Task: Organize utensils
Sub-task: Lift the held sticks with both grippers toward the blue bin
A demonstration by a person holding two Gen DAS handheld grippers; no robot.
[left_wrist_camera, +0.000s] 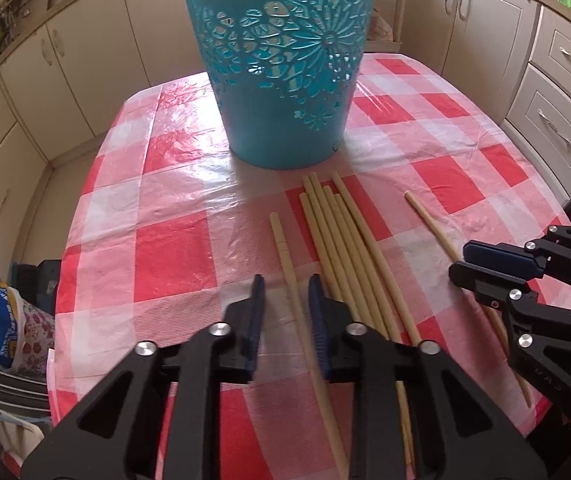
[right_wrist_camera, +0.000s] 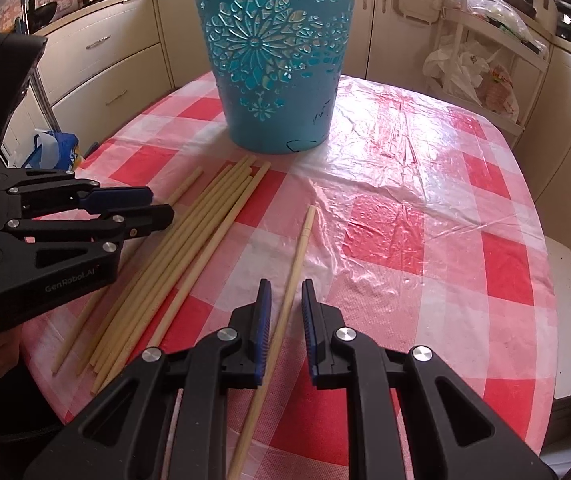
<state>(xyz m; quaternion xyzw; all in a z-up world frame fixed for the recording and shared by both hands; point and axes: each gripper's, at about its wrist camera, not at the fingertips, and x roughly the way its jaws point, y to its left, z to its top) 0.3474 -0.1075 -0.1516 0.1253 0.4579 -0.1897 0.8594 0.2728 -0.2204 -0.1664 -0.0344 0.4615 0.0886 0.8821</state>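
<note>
A stray chopstick (left_wrist_camera: pixel 285 264) is straddled, ungripped, by each gripper's slightly parted fingers (left_wrist_camera: pixel 259 304), left (left_wrist_camera: pixel 286 300) and right (right_wrist_camera: pixel 285 304), for the bucket (left_wrist_camera: pixel 281 64) at 12 o'clock.

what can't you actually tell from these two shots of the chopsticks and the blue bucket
- Inside of the blue bucket: both views look at its wall from low down; the left wrist view also cuts off the rim.
- Near ends of the chopstick bundle: left wrist view, behind the left gripper.
- Near end of the lone chopstick: right wrist view, cut by the bottom edge.
- Whether either gripper's pads press its chopstick: a gap shows.
</note>
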